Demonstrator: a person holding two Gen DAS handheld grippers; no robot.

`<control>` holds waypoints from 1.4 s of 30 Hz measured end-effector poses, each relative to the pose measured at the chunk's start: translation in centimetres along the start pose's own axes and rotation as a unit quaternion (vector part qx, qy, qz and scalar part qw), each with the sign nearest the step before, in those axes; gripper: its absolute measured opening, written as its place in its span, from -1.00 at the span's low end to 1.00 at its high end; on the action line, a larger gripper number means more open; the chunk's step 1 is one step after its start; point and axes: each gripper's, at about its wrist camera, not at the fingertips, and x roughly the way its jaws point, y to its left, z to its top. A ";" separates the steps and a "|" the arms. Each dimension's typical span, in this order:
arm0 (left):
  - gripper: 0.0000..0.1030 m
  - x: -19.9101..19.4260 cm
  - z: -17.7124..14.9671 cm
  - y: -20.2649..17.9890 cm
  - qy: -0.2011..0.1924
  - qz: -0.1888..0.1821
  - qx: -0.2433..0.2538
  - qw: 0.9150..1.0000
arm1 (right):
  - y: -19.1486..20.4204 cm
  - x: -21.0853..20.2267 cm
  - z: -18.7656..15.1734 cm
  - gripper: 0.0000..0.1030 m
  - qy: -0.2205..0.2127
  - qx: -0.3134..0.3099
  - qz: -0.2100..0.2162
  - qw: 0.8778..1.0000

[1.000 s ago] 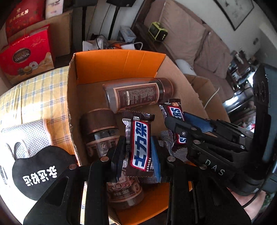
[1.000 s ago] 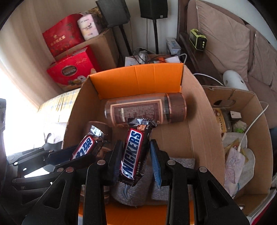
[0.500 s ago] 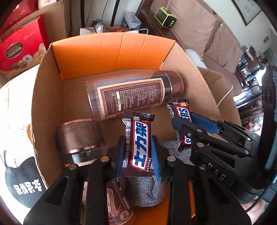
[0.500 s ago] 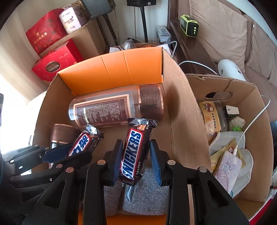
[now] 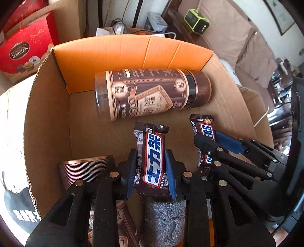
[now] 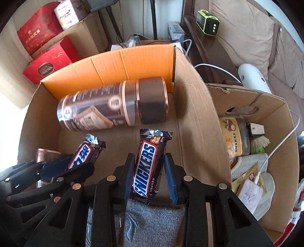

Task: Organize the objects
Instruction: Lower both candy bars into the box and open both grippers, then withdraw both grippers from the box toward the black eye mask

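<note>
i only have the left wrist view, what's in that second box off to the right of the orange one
Observer: The second cardboard box holds a jar with a yellow label, white mesh fabric and a white cable.
Operator: can't read my neighbour's bar fully, what is it
Observer: The bar in the right gripper reads Snickers in full, the Snickers bar standing upright between the blue pads.
Operator: anything behind the red ferrero box
Observer: Yes, another red gift box with a white paper roll pack beside it, up on a cardboard carton.
</note>
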 end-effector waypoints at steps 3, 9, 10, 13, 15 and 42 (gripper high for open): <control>-0.43 -0.1 0.2 0.1 -0.003 -0.002 -0.006 1.000 | -0.2 0.9 0.3 -0.39 0.012 0.006 0.000 1.000; -0.28 -0.6 0.7 0.9 -0.001 -0.019 -0.022 1.000 | -0.5 0.9 0.8 -0.36 0.014 0.012 0.008 1.000; -0.25 -0.8 0.7 1.0 0.000 -0.023 -0.022 1.000 | -0.3 0.8 0.7 -0.36 0.013 0.008 0.003 1.000; -0.08 -1.7 0.3 0.9 -0.007 -0.028 -0.014 0.999 | -0.1 0.4 0.7 -0.32 0.009 0.008 0.002 1.000; 0.03 -2.5 0.1 0.9 -0.013 -0.035 -0.011 0.999 | -0.2 -0.2 0.5 -0.29 0.004 0.009 0.004 1.000; 0.79 -16.3 -6.0 7.0 -0.106 -0.021 0.011 0.994 | 7.4 -10.8 -3.4 0.46 -0.084 -0.043 0.041 0.995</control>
